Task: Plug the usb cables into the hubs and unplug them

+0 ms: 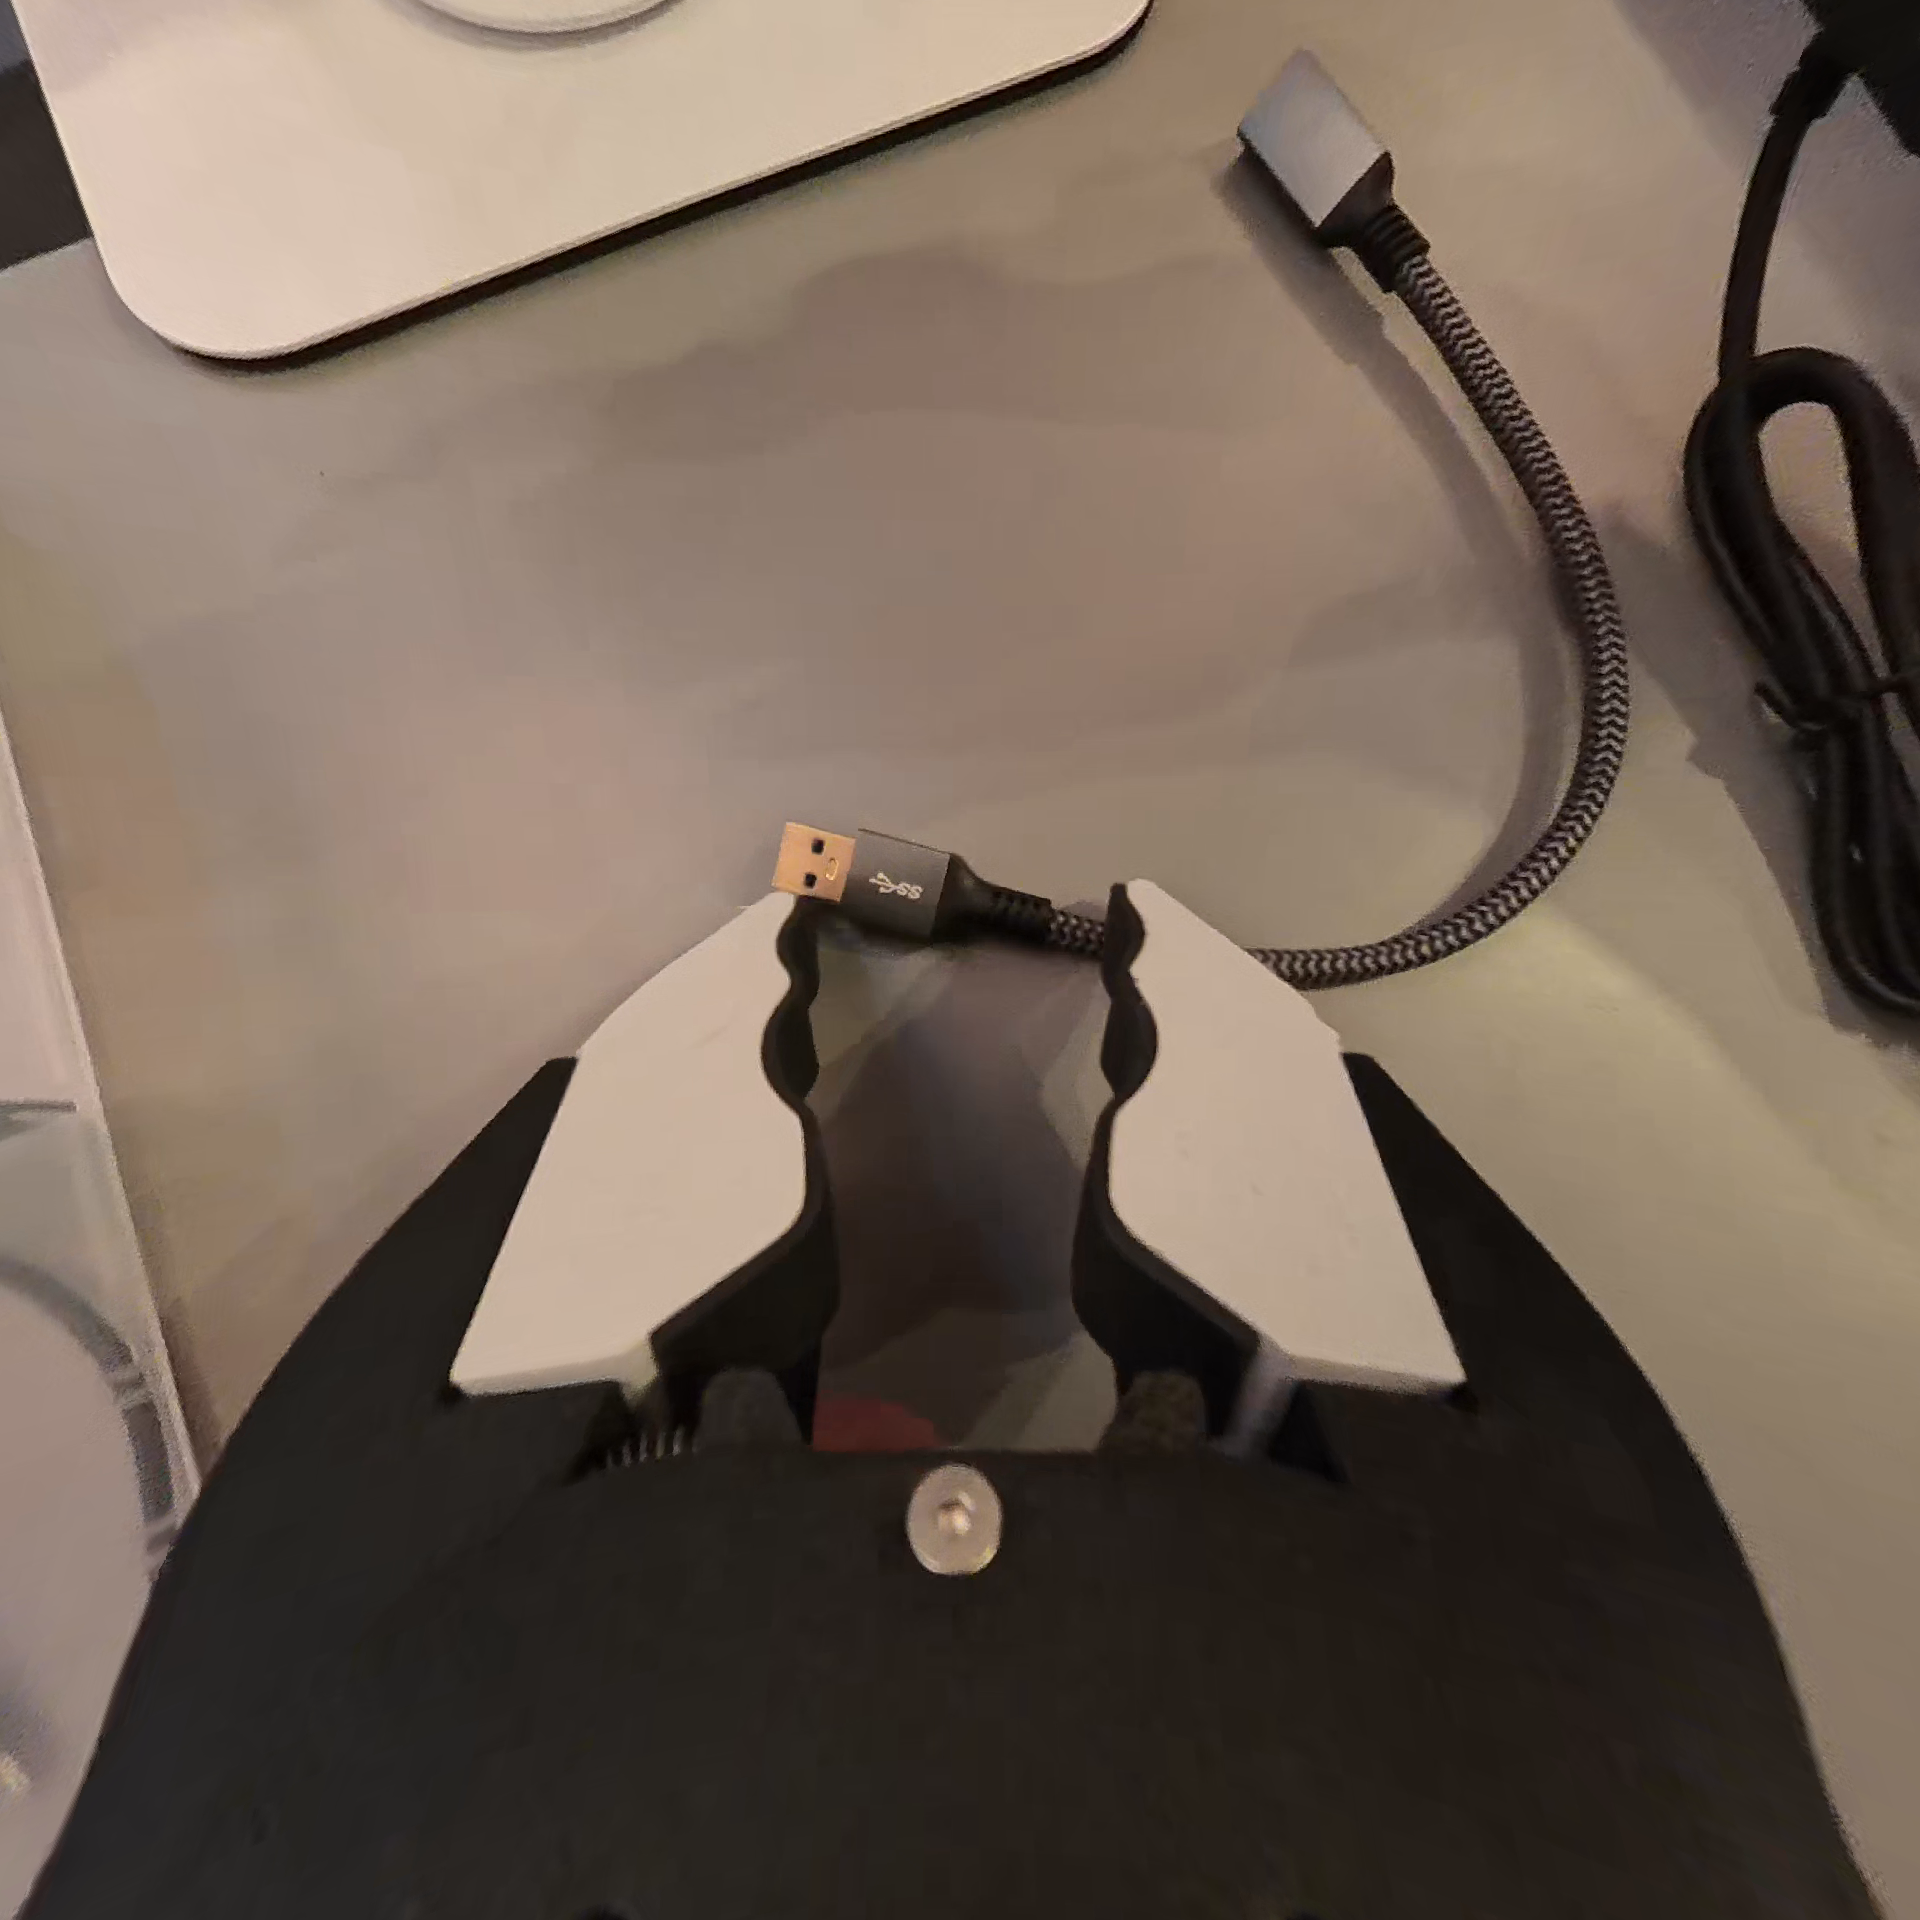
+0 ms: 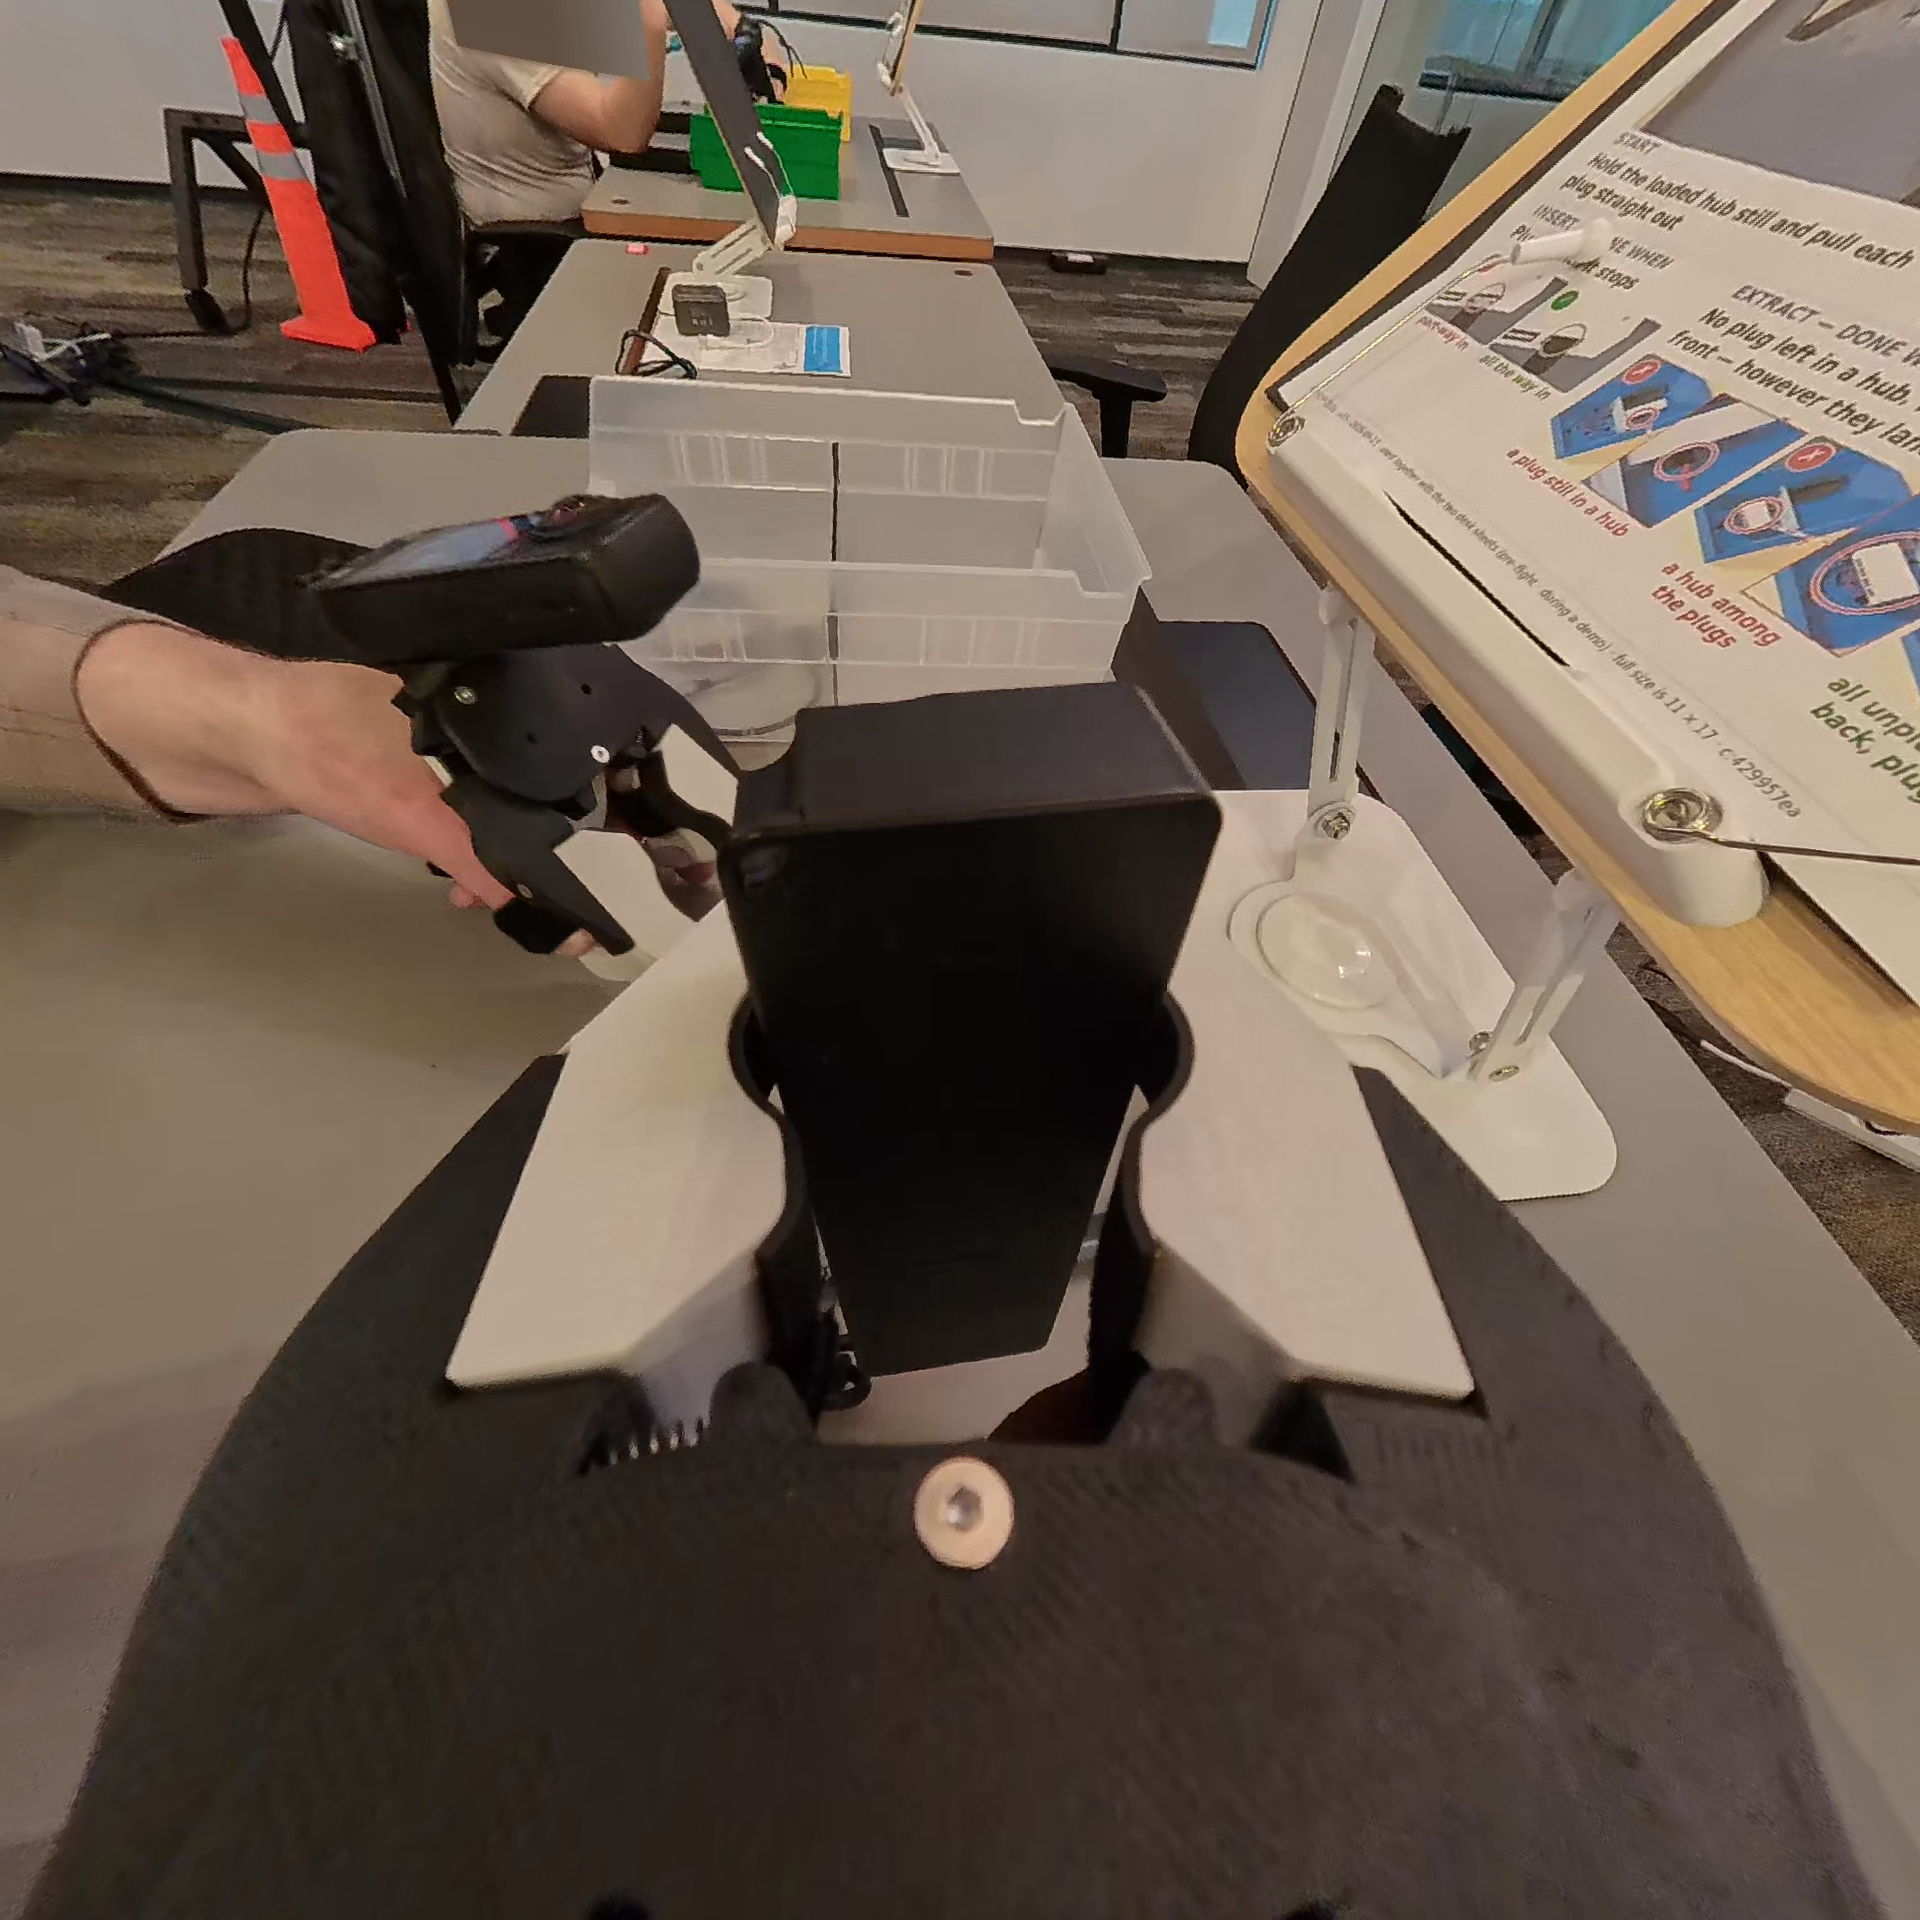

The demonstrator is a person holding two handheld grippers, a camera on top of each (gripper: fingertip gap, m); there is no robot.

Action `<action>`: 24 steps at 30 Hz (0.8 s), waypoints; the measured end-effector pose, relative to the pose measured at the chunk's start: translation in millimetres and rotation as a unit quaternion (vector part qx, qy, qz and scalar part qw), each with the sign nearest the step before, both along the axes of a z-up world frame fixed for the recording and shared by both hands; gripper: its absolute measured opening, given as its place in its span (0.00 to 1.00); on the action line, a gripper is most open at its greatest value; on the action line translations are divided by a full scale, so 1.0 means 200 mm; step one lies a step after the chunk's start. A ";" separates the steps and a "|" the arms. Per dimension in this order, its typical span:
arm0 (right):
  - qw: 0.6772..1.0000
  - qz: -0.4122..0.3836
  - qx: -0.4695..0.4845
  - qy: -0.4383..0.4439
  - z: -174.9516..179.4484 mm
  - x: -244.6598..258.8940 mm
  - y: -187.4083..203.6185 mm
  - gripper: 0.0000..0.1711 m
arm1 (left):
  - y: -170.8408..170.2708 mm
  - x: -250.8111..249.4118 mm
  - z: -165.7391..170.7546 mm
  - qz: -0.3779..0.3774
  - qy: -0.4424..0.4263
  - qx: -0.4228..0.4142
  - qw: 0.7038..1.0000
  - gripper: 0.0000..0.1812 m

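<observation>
Two tongs are in play. The left tongs (image 1: 951, 914) hang released above the grey surface (image 1: 520, 675), with jaws spread wide and nothing between them. The right tongs (image 2: 961, 1049) are clenched on a black hub (image 2: 966, 987), which stands upright between the jaws, held clear of the surface.

The braided USB cable (image 1: 1558, 644) lies on the surface in a curve. Its gold-tipped plug (image 1: 857, 878) rests just beyond the left fingertips (image 1: 764, 935) and points to the left across the jaw opening; the cable runs under the other fingertip.

The step in hand appears to be picking up the plug for insertion. Recommended procedure:

1. Turn the left tongs so the jaws close across the grey plug housing, not the braid and not the metal tip.
2. Leave the metal tip fully exposed ahead of the jaws.
3. Grip firmly; the housing is smooth and may pivot.
4. Keep the hub steady and bring a port to face the plug; no ports are visible from the right wrist view
</observation>
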State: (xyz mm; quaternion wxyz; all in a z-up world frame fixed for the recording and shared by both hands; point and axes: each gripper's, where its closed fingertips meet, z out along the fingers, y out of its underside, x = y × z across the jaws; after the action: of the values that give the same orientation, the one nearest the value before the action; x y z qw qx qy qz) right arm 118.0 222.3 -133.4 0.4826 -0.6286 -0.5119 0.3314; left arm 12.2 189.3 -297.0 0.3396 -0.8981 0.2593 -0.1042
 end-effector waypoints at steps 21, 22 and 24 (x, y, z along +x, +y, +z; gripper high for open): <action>1.000 -0.011 0.000 0.005 0.01 0.06 0.01 0.37 | 0.28 -0.10 0.03 -0.301 0.323 -0.027 0.897 0.21; 1.000 -0.011 0.001 0.005 0.01 0.06 0.01 0.37 | 0.28 -0.13 0.03 -0.322 0.346 -0.035 0.881 0.21; 1.000 -0.011 0.000 0.004 0.01 0.06 0.01 0.37 | 0.23 -0.14 0.02 -0.383 0.364 -0.041 0.848 0.21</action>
State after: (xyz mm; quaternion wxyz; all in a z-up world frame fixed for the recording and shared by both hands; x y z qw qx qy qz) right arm 129.8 225.1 -132.1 0.4883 -0.6331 -0.5031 0.3282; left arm -15.7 235.5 -292.9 0.1167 -0.7145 0.6829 0.0977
